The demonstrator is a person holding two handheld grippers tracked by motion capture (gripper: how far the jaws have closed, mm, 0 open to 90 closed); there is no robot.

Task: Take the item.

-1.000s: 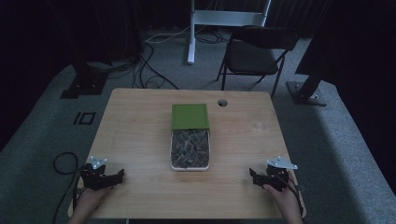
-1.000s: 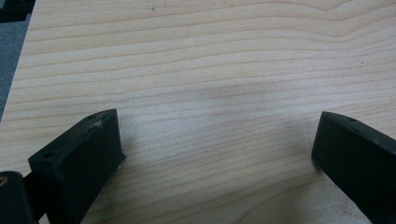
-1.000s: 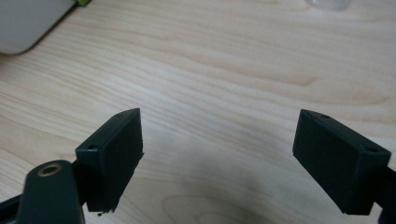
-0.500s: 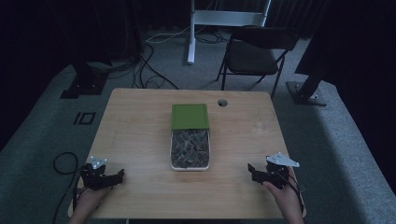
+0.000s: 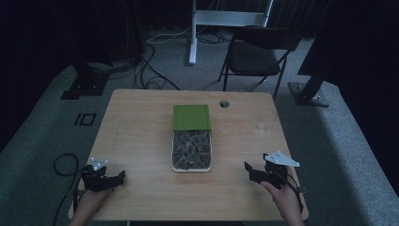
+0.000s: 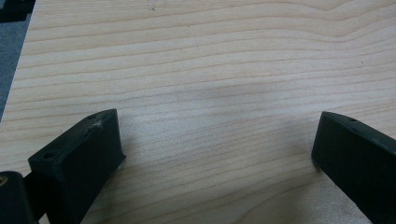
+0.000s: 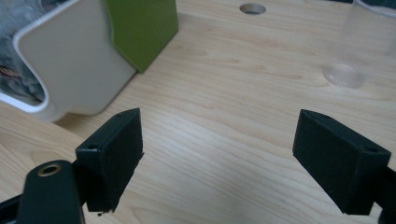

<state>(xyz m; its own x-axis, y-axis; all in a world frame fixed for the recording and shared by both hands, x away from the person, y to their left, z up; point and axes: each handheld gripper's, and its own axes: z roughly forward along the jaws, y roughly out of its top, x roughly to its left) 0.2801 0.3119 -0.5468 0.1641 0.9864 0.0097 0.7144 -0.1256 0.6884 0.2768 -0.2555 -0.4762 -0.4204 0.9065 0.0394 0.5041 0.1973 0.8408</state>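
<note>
Your left tongs (image 5: 117,177): spread wide, near worktop (image 5: 141,122) front-left corner | your right tongs (image 5: 248,168): spread wide, front-right, well apart from white box (image 5: 191,150) at centre.

Bare table (image 7: 219,140) lies open ahead of the right gripper (image 7: 219,154). The white box (image 7: 70,70) blocks its left; a clear cup (image 7: 359,42) stands far right.

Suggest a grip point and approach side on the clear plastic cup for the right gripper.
Probably the side wall of the clear plastic cup, low to mid height, coming level from the near right table edge. It stands upright and alone, apart from the white rectangular container, so open jaws of the right gripper can straddle its round body.
</note>
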